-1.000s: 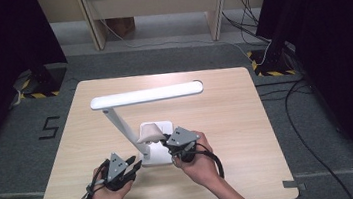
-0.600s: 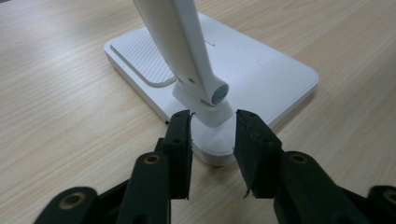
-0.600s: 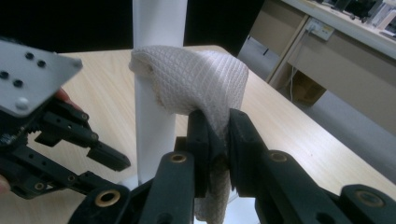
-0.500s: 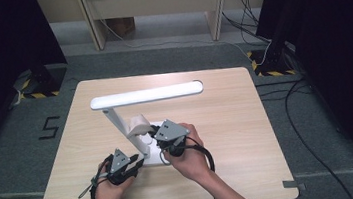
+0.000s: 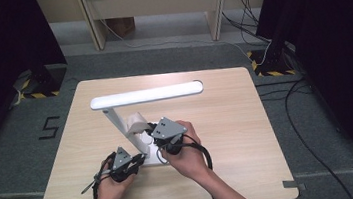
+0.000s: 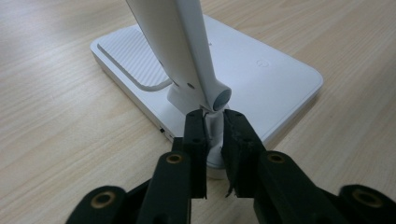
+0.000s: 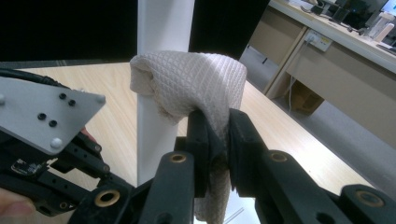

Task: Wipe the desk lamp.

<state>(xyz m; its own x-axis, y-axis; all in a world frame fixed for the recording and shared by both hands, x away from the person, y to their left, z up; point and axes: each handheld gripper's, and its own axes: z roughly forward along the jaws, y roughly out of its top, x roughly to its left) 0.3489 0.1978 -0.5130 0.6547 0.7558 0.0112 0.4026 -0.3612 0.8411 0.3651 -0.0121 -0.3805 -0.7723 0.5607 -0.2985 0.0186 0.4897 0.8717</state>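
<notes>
Wooden bench mid-frame | left claw had just closed on lamp hinge | right claw gripped cloth | risk: hard wiping could tip lamp

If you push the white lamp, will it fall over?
Probably not easily: the lamp stands on a wide flat base. Its long head sticks out sideways, so a hard shove high up might tip it. The left gripper pinching its post likely steadies it.

Lamp mid-table, both my grippers at its base.
My left gripper sits left of the lamp stem; the cloth lies against the stem, right gripper behind it.
</notes>
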